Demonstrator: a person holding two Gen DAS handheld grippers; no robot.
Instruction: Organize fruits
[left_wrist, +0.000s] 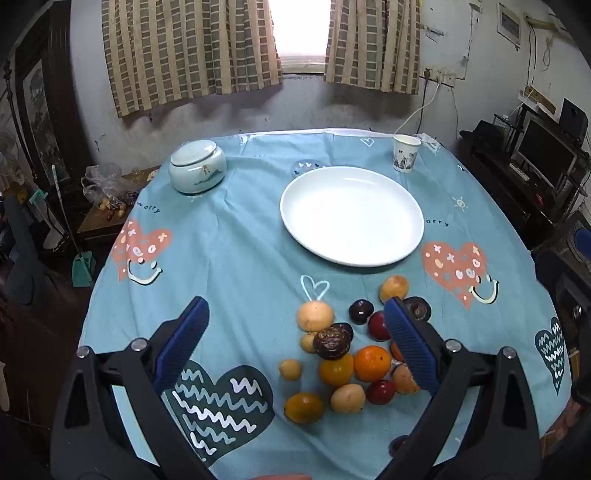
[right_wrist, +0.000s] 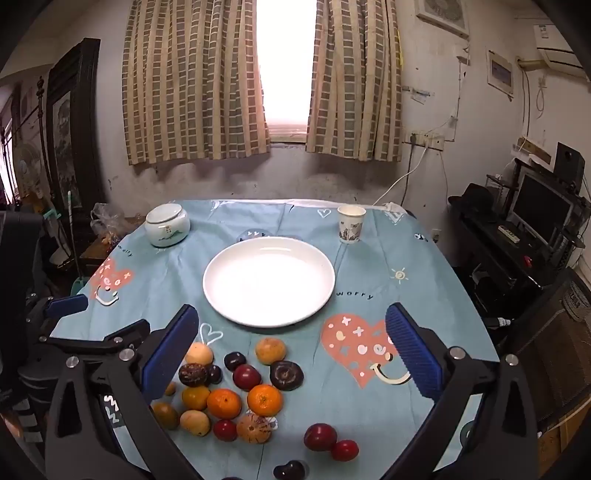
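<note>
A white plate (left_wrist: 351, 216) lies empty on the blue tablecloth, also in the right wrist view (right_wrist: 269, 281). In front of it lies a loose pile of fruit: oranges (left_wrist: 372, 363) (right_wrist: 264, 399), yellowish fruits (left_wrist: 316, 316) (right_wrist: 270, 350), dark plums (left_wrist: 361, 311) (right_wrist: 286, 375) and red plums (right_wrist: 320, 437). My left gripper (left_wrist: 295, 347) is open and empty, above the pile's left side. My right gripper (right_wrist: 291, 350) is open and empty, above the pile. The left gripper's body shows at the left edge of the right wrist view (right_wrist: 70, 325).
A lidded ceramic jar (left_wrist: 197, 166) (right_wrist: 167, 224) stands at the table's back left. A paper cup (left_wrist: 405, 152) (right_wrist: 351, 224) stands at the back right. A low side table with a plastic bag (left_wrist: 107, 188) is at the left, a monitor desk (right_wrist: 543, 221) at the right.
</note>
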